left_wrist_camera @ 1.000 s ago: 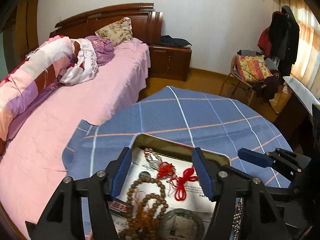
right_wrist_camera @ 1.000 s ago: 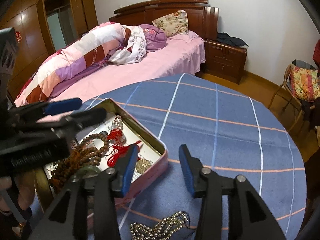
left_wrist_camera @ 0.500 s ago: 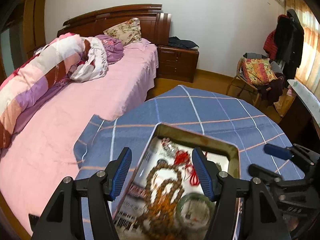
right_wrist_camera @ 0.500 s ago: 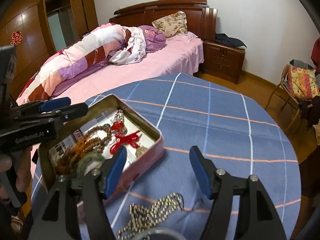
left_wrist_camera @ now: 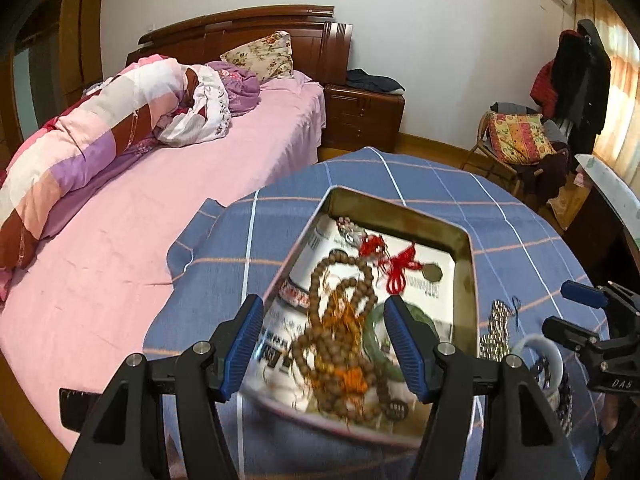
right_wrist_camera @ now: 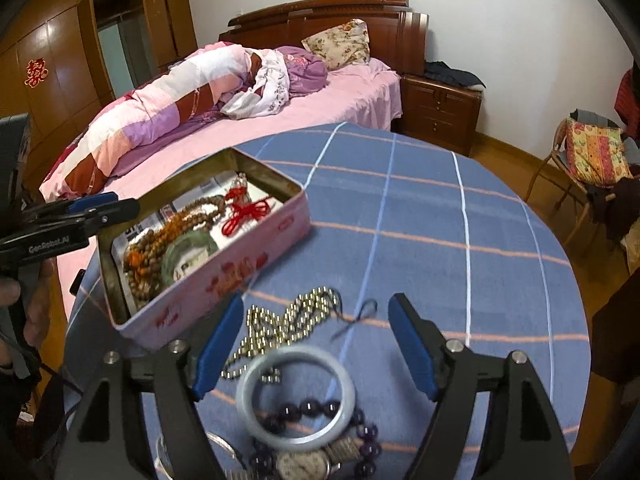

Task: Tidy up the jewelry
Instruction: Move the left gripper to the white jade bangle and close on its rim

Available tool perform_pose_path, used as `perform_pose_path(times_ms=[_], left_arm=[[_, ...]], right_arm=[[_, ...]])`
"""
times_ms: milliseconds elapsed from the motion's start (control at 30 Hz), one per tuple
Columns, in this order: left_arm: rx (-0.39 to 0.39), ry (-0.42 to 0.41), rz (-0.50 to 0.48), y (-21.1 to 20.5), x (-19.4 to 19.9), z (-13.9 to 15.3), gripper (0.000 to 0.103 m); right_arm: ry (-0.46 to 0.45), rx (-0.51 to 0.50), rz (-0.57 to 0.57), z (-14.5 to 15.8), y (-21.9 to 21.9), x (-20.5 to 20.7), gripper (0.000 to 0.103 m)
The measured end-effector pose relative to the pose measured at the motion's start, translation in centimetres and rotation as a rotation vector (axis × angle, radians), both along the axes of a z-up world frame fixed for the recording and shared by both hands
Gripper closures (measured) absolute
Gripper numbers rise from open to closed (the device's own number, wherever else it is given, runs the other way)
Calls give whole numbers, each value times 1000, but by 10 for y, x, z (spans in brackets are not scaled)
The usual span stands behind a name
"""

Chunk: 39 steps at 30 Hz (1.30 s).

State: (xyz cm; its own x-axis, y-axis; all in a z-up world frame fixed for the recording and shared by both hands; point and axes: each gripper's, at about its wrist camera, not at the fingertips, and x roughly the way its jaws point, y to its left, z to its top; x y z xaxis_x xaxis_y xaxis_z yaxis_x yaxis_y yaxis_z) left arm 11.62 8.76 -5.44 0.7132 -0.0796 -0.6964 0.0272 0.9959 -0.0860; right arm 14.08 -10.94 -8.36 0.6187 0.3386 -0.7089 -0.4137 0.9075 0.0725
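Note:
A pink tin box (right_wrist_camera: 224, 276) sits open on the blue checked tablecloth (right_wrist_camera: 420, 208). In it lie brown wooden beads (left_wrist_camera: 340, 328), a green bangle (left_wrist_camera: 380, 332) and a red knotted cord (left_wrist_camera: 400, 268). My left gripper (left_wrist_camera: 324, 344) is open and empty above the box's near end. My right gripper (right_wrist_camera: 316, 344) is open and empty above loose jewelry beside the box: a silver bead chain (right_wrist_camera: 288, 324), a pale bangle (right_wrist_camera: 296, 396), dark purple beads (right_wrist_camera: 308, 412) and a wristwatch (right_wrist_camera: 304, 460).
A pink bed (left_wrist_camera: 140, 216) with a rolled quilt lies to the left of the round table. A wooden nightstand (left_wrist_camera: 360, 120) stands at the back. A chair (left_wrist_camera: 516, 148) with cushions and clothes stands at the right.
Both grippers have pulled back towards me. More of the box shows in the left view. The pale bangle, purple beads and watch have come into the right view.

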Motion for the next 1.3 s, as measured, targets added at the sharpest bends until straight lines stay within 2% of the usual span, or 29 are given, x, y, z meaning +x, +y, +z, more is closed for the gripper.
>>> perform_pose_path(times_ms=[133, 500, 700, 867, 900, 967, 1033, 1233, 1300], left_arm=[[38, -6, -18, -14, -21, -2, 40], [93, -65, -159, -90, -65, 6, 40], [76, -47, -199, -120, -62, 0, 40], [57, 17, -221, -143, -45, -15, 40], [58, 34, -224, -148, -42, -18, 41], [63, 72, -244, -156, -36, -26, 64], [62, 117, -250, -161, -30, -35, 69], [11, 179, -266, -162, -23, -48, 71], [30, 173, -276, -166, -24, -48, 72]], right_arm=[[-2, 23, -11, -4, -10, -16, 20], [-12, 24, -83, -15, -44, -54, 18], [-5, 6, -128, -29, -60, -61, 18], [-4, 5, -141, -34, -63, -60, 18], [-5, 6, -141, -35, -64, -60, 18], [-9, 1, -137, -36, -63, -62, 18], [-15, -3, -135, -37, -63, -64, 17], [-22, -9, -135, -38, -63, -67, 16], [-23, -10, -137, -39, -63, -67, 16]])
